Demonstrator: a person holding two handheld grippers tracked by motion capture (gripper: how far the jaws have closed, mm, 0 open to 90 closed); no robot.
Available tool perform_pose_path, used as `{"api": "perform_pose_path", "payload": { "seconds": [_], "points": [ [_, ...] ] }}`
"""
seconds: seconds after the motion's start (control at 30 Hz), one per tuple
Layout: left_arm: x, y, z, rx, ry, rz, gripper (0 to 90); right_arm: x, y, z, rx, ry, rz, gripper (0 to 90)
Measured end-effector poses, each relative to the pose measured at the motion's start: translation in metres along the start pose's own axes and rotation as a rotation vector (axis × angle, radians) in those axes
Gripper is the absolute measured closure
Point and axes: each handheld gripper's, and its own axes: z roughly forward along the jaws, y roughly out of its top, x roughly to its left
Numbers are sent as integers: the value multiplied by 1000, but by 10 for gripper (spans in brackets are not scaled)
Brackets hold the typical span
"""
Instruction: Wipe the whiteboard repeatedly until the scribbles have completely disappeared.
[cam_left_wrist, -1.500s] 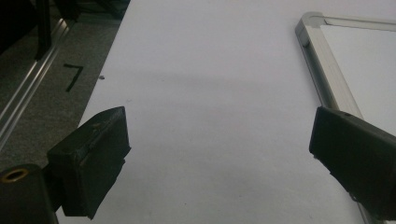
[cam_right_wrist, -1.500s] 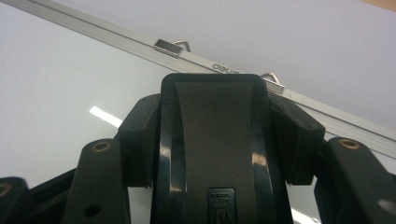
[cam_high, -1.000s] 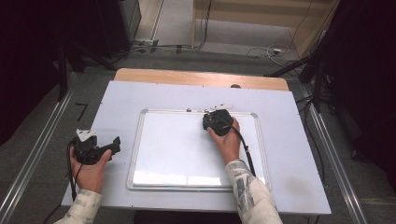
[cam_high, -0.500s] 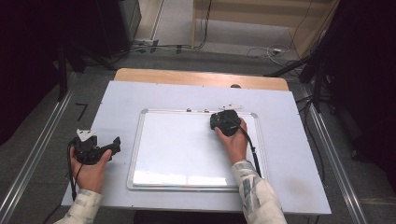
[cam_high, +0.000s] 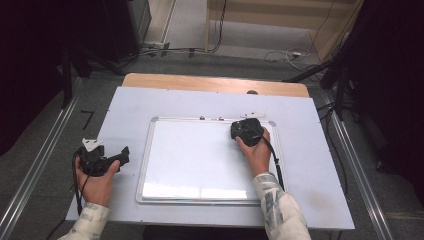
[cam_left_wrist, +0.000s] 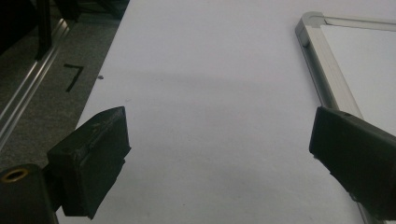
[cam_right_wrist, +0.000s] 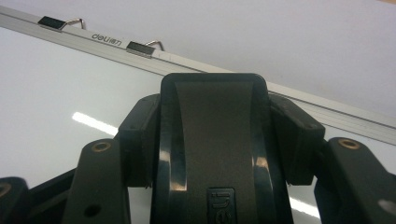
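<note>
A white whiteboard (cam_high: 200, 165) with a silver frame lies flat in the middle of the table. My right gripper (cam_high: 245, 131) stands on the board's top right corner area, shut on a black eraser (cam_right_wrist: 215, 107) whose rounded back fills the space between the jaws; the board's top frame (cam_right_wrist: 299, 100) runs just beyond it. To the left of the board, my left gripper (cam_high: 117, 155) rests low over the tabletop, open, with nothing between its fingers (cam_left_wrist: 93, 154). The board's left frame (cam_left_wrist: 327, 74) passes by its right jaw.
The pale tabletop (cam_high: 190, 102) has a wooden strip (cam_high: 210, 82) along its far edge. Two metal clips (cam_right_wrist: 142, 46) sit on the board's top frame. Metal rails (cam_high: 45, 160) run on the floor at both sides, with cables beyond the table.
My right gripper has slid to the right along the top part of the whiteboard with the eraser in it. The left gripper has stayed where it was.
</note>
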Motion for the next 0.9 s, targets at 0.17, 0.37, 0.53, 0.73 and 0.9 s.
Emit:
{"api": "perform_pose_path", "payload": {
  "seconds": [0.17,0.37,0.53,0.73,0.9],
  "points": [
    [-1,0,0,2,0,1,52,-4,-1,-1,1,-4,4,389],
    [-1,0,1,3,1,0,52,-6,-2,-2,1,-5,6,389],
    [-1,0,1,3,1,1,52,-10,-3,-3,3,-9,13,389],
    [0,0,0,3,1,1,52,-14,-4,-4,5,-16,18,388],
    [0,0,0,2,3,-2,52,-19,-6,-6,5,-21,22,389]
  ]
}}
